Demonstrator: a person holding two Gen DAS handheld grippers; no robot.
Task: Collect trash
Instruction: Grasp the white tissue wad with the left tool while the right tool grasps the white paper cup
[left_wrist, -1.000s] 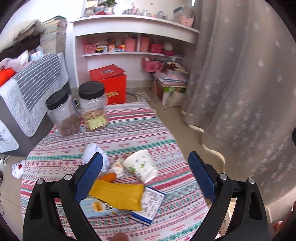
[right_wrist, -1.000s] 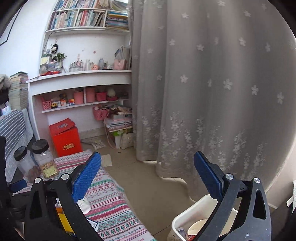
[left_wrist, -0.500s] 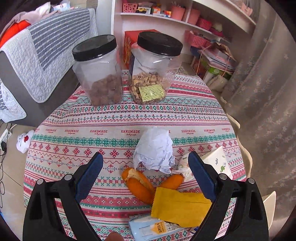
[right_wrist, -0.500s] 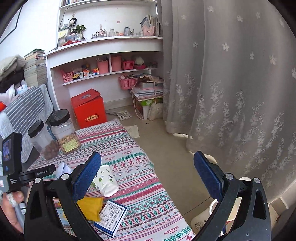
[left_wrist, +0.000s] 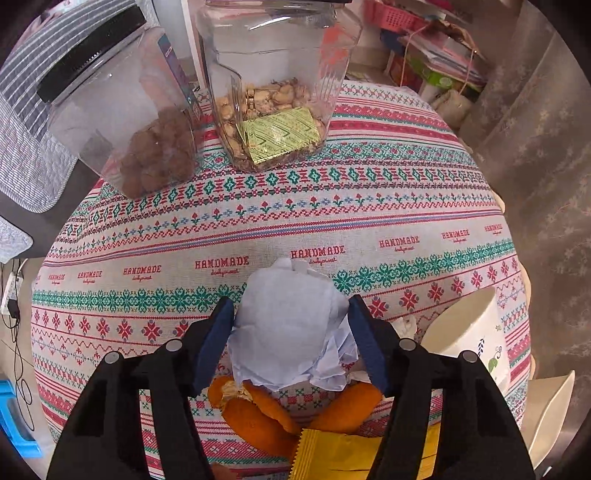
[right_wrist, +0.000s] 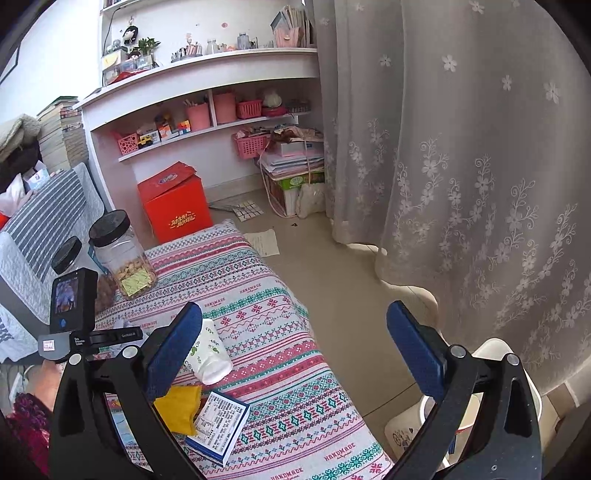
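In the left wrist view my left gripper (left_wrist: 291, 325) has its blue pads on either side of a crumpled white paper ball (left_wrist: 291, 328) on the patterned tablecloth (left_wrist: 332, 221). The pads touch the paper's sides. Orange peel (left_wrist: 258, 410) and a yellow wrapper (left_wrist: 343, 458) lie just below it. A white paper cup (left_wrist: 465, 336) lies on its side to the right. In the right wrist view my right gripper (right_wrist: 295, 332) is open and empty above the table's right edge. The cup (right_wrist: 208, 354), yellow wrapper (right_wrist: 177, 406) and a small blue-white box (right_wrist: 219, 421) lie below it.
Two clear black-lidded jars of snacks (left_wrist: 273, 92) (left_wrist: 125, 122) stand at the table's far side. A white trash bin (right_wrist: 469, 417) stands on the floor right of the table, near the curtain (right_wrist: 461, 166). A red box (right_wrist: 173, 206) and shelves stand behind.
My left gripper has moved down and forward onto the paper ball and its jaws have narrowed around it. My right gripper has swung left and down toward the table.
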